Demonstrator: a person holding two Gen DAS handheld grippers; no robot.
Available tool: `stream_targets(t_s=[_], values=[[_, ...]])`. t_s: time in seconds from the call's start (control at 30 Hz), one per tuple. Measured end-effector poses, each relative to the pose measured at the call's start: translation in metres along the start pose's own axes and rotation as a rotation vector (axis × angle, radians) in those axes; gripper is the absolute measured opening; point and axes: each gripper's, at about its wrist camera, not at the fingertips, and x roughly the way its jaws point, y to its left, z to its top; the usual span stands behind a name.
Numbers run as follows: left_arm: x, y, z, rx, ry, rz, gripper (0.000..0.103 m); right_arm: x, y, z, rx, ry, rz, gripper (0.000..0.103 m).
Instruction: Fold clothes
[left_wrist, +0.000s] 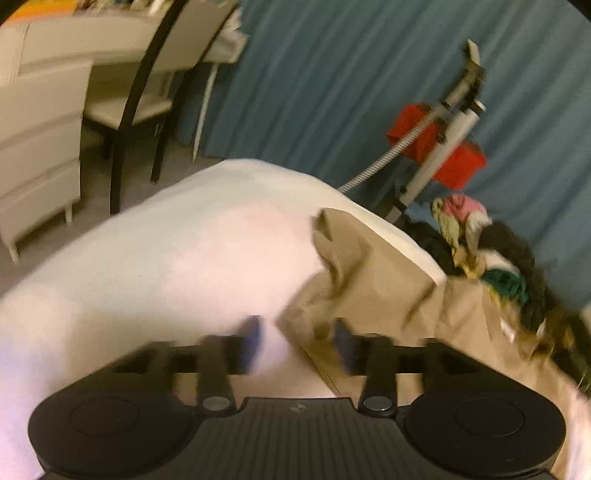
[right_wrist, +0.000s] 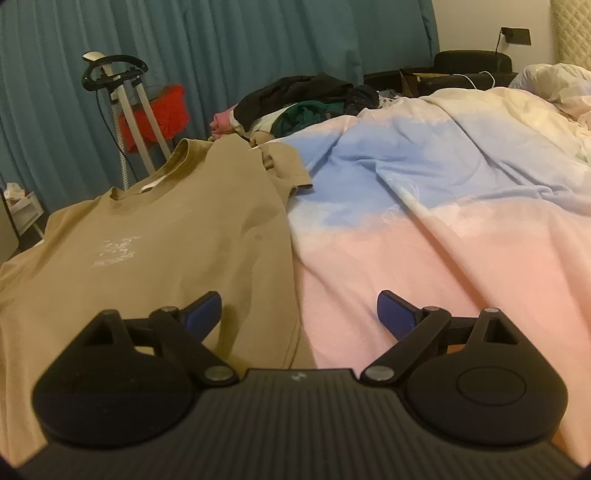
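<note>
A tan T-shirt (right_wrist: 166, 236) lies face up and spread flat on the bed, collar away from me, with a pale print on the chest. My right gripper (right_wrist: 299, 314) is open and empty, low over the shirt's right bottom edge. In the blurred left wrist view the same shirt (left_wrist: 373, 273) shows crumpled at the bed's right side. My left gripper (left_wrist: 299, 339) is open and empty, its fingers straddling the shirt's near edge.
The bed cover (right_wrist: 443, 229) is pink and blue. A pile of dark and coloured clothes (right_wrist: 306, 99) lies at the far end of the bed. A garment steamer stand with a red item (right_wrist: 147, 110) stands by the blue curtain. Chairs and a table (left_wrist: 122, 92) stand beyond the bed.
</note>
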Motion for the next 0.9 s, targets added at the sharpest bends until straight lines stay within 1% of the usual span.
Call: stream_targets(t_s=[0.03, 0.1, 0.17, 0.33, 0.4, 0.43, 0.53, 0.63, 0.77, 0.8, 0.9], values=[[-0.006, -0.016, -0.004, 0.046, -0.012, 0.008, 0.068, 0.0, 0.001, 0.0, -0.003, -0.001, 0.003, 0.092], [-0.026, -0.046, -0.014, 0.132, -0.041, -0.002, 0.081, -0.002, 0.002, 0.001, -0.01, -0.012, 0.011, 0.092], [-0.048, -0.076, -0.029, 0.193, -0.072, -0.02, 0.086, -0.006, 0.003, 0.002, -0.015, -0.025, 0.022, 0.092], [-0.104, -0.152, -0.073, 0.294, -0.13, -0.13, 0.092, -0.023, 0.007, 0.005, -0.049, -0.08, 0.06, 0.092], [-0.123, -0.18, -0.093, 0.331, -0.133, -0.178, 0.096, -0.032, 0.007, 0.006, -0.057, -0.104, 0.084, 0.092], [-0.132, -0.192, -0.103, 0.354, -0.134, -0.198, 0.096, -0.037, 0.008, 0.007, -0.062, -0.115, 0.09, 0.092], [-0.151, -0.222, -0.136, 0.41, -0.15, -0.211, 0.097, -0.053, 0.007, 0.01, -0.07, -0.155, 0.124, 0.092], [-0.161, -0.232, -0.161, 0.433, -0.158, -0.224, 0.098, -0.072, 0.006, 0.01, -0.085, -0.191, 0.145, 0.092], [-0.171, -0.227, -0.187, 0.472, -0.164, -0.245, 0.098, -0.091, 0.005, 0.011, -0.1, -0.203, 0.153, 0.092], [-0.175, -0.22, -0.193, 0.489, -0.161, -0.248, 0.098, -0.095, 0.004, 0.012, -0.099, -0.205, 0.156, 0.092], [-0.176, -0.208, -0.202, 0.515, -0.155, -0.248, 0.098, -0.101, 0.005, 0.014, -0.081, -0.209, 0.176, 0.092]])
